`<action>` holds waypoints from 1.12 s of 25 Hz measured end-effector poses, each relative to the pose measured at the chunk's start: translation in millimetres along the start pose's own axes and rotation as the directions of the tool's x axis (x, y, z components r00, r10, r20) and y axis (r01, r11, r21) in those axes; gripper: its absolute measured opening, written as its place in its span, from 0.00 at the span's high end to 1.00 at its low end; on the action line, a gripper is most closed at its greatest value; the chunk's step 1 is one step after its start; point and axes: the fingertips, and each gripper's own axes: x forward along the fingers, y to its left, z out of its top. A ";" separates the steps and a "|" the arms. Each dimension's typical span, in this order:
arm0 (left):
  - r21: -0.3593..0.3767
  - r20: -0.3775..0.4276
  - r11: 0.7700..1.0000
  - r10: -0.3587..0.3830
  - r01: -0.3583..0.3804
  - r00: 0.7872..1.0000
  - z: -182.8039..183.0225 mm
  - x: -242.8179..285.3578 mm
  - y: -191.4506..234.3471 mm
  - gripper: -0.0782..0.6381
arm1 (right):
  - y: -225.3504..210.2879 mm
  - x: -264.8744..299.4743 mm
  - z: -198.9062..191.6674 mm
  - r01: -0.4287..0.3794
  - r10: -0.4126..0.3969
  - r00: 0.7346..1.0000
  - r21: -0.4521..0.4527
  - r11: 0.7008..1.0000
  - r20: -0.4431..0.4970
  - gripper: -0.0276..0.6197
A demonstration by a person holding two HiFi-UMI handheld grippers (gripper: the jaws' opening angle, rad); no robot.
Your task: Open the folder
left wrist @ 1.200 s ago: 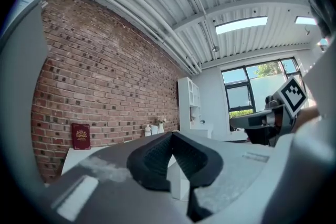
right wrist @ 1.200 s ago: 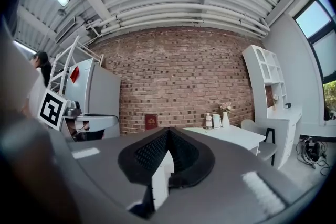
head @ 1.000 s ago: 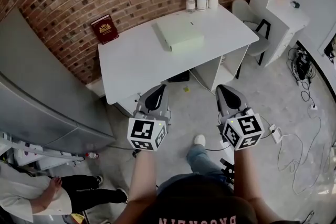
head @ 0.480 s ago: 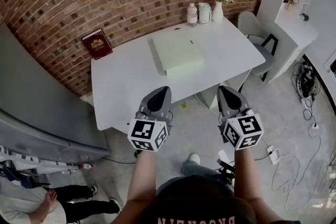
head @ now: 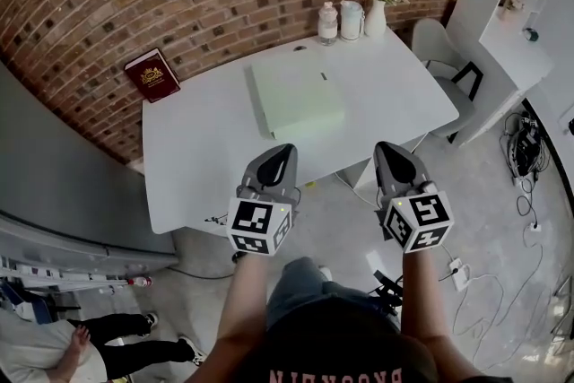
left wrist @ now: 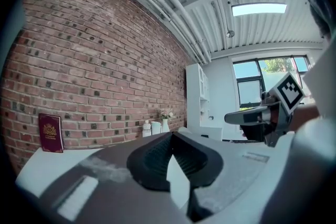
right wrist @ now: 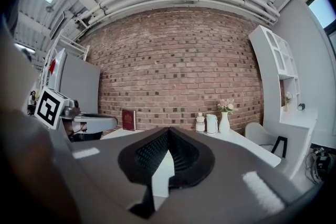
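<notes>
The pale green folder [head: 297, 97] lay closed, untouched; the left gripper [head: 287, 149] and right gripper [head: 384, 148], both clenched empty, hung short of it.

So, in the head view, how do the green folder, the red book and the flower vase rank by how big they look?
1. green folder, by far the largest.
2. red book, clearly smaller.
3. flower vase, smallest. It stands farthest from the camera and is seen from above, so its real size is unsure.
</notes>
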 end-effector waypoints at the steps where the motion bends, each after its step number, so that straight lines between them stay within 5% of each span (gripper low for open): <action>1: -0.004 -0.001 1.000 0.000 0.000 1.000 -1.6 3.7 1.4 0.89 | -2.8 3.3 -1.4 0.002 -0.002 1.000 0.003 1.000 -0.003 0.96; 28: -0.066 -0.101 0.998 -0.003 -0.004 0.995 -40.8 178.2 107.7 0.89 | -99.4 196.7 -12.7 -0.061 0.064 0.991 0.031 0.998 -0.118 0.96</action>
